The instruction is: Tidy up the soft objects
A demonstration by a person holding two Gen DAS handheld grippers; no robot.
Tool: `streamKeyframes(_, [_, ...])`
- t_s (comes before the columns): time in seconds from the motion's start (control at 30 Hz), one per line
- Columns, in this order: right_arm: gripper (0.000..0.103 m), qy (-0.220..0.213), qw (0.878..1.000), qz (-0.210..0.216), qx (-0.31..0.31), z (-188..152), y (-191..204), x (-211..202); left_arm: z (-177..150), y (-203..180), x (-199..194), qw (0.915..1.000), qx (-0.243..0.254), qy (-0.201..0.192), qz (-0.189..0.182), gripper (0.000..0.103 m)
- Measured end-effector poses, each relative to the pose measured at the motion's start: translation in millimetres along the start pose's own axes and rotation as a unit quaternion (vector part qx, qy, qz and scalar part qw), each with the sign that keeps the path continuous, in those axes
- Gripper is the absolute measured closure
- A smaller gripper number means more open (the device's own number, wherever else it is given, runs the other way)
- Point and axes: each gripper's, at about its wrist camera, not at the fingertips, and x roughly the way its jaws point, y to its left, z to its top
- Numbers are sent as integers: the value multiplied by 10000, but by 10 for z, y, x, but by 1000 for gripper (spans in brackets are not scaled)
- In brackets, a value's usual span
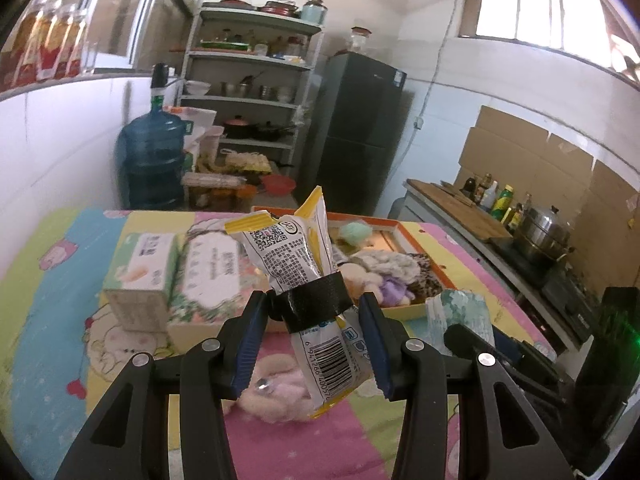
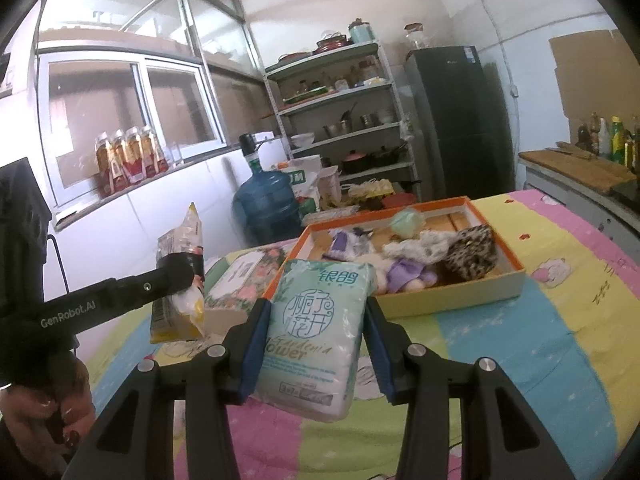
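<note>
While a pastel patchwork cloth with cartoon prints covers the table, an orange-rimmed shallow cardboard tray sits on it, filled with plush toys and fuzzy fabric pieces; two floral tissue boxes stand left of the tray; the right gripper clamps a mint-green soft tissue pack above the cloth; the left gripper grips a yellow-and-white snack bag banded with black tape, lifted over a pink plush toy.
</note>
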Motion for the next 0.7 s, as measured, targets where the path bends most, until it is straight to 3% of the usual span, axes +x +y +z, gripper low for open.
streamKeyframes(0.47, [57, -274, 9994, -227, -20, 360, -438, 11, 244, -319, 314, 9997, 124, -167, 150, 55])
streamKeyframes(0.7, [57, -310, 9992, -265, -50, 513, -667, 101, 416, -375, 614, 9997, 52, -56, 213, 55])
